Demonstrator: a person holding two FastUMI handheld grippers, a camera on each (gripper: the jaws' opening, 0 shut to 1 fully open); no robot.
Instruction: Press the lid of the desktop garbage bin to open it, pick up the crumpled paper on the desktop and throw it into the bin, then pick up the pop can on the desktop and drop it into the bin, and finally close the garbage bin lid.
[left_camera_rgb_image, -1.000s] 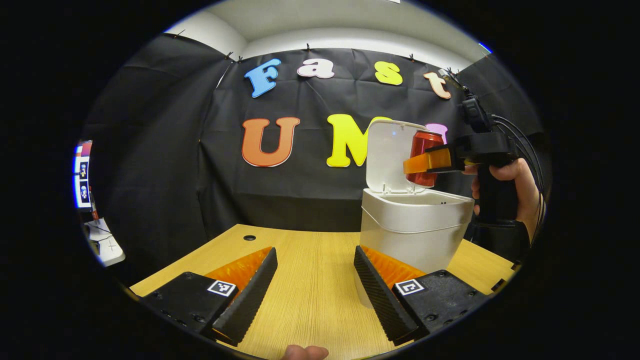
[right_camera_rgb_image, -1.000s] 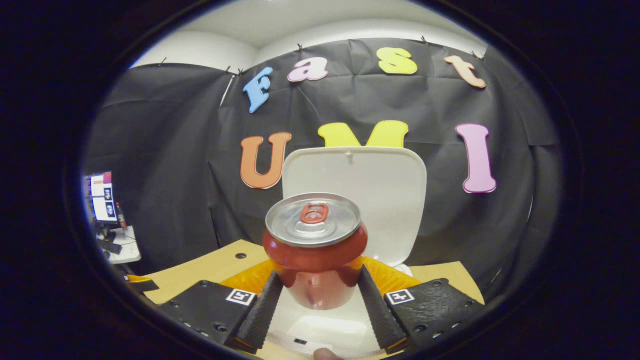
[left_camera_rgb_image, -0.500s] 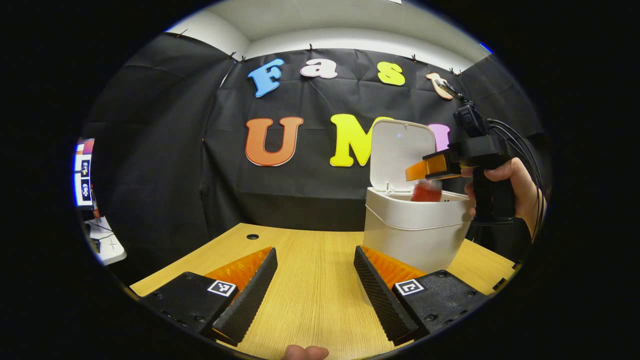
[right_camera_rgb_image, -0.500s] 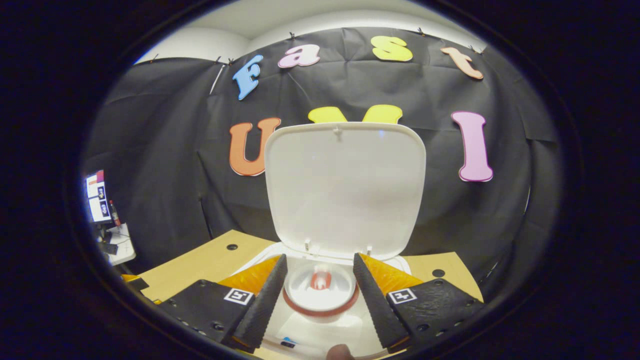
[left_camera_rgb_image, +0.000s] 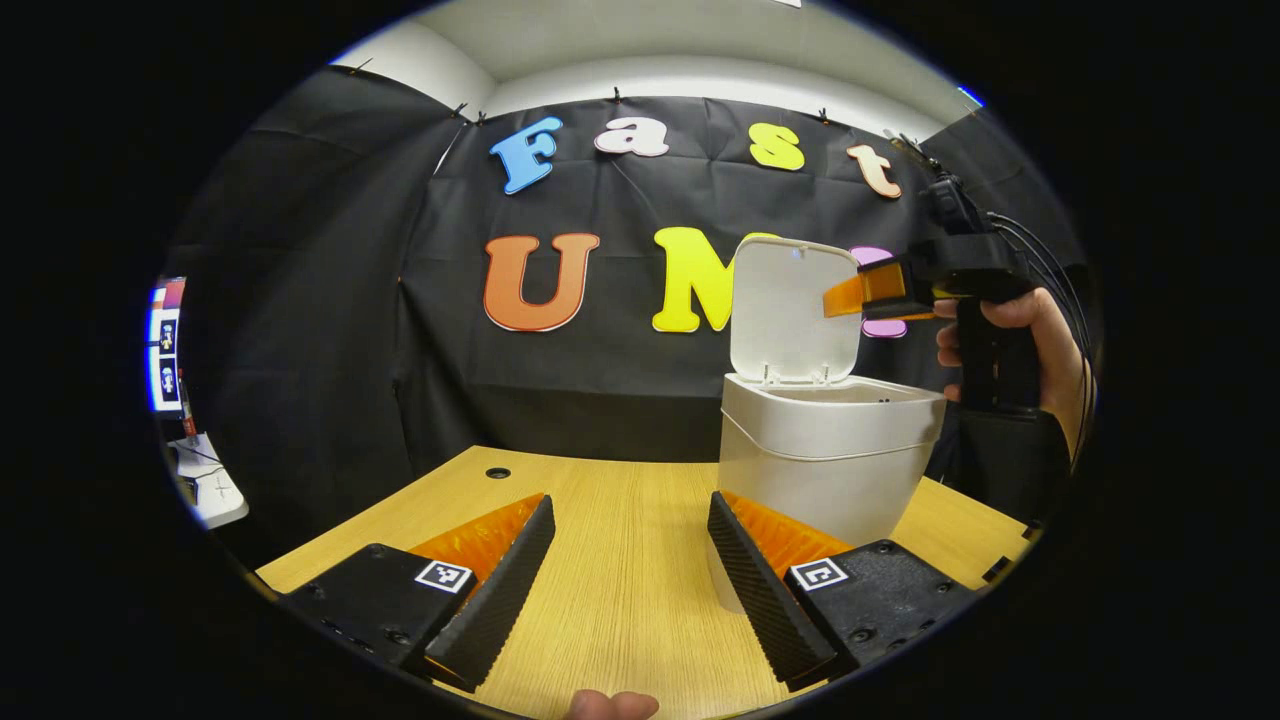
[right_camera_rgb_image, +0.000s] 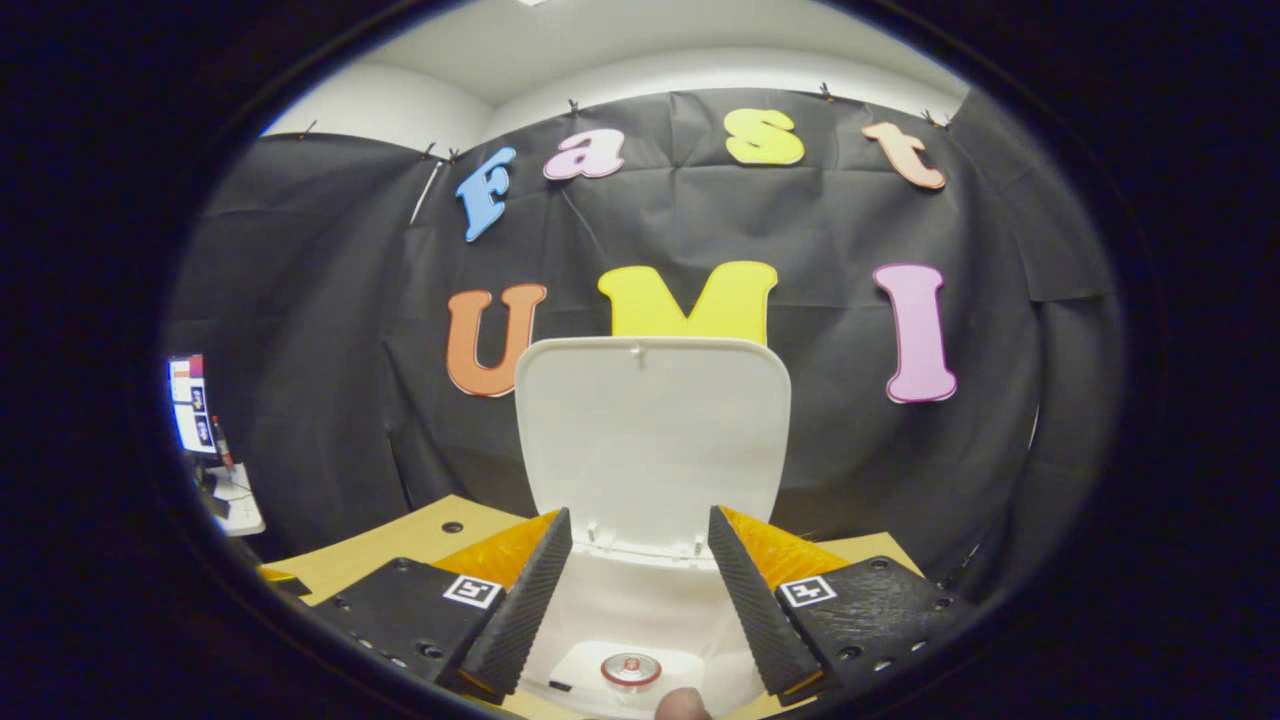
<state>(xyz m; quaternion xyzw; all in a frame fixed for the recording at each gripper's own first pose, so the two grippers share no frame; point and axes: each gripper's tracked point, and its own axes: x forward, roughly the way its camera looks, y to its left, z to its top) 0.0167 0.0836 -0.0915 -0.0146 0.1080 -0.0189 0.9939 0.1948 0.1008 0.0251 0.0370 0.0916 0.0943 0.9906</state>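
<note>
Now, left gripper view: left gripper (left_camera_rgb_image: 630, 570) low over desk (left_camera_rgb_image: 620, 590), 2 fingers spread, nothing between. Bin (left_camera_rgb_image: 825, 455) just past its right finger, lid (left_camera_rgb_image: 795, 305) upright. Right gripper (left_camera_rgb_image: 850, 295) above bin's far side, held by a hand (left_camera_rgb_image: 1030, 345), fingers' gap hard to tell.

Right gripper view: right gripper (right_camera_rgb_image: 635, 590) over open bin (right_camera_rgb_image: 640, 610), 2 fingers spread, empty. Can (right_camera_rgb_image: 630, 669) down inside bin, top up. Lid (right_camera_rgb_image: 650, 440) upright behind.
</note>
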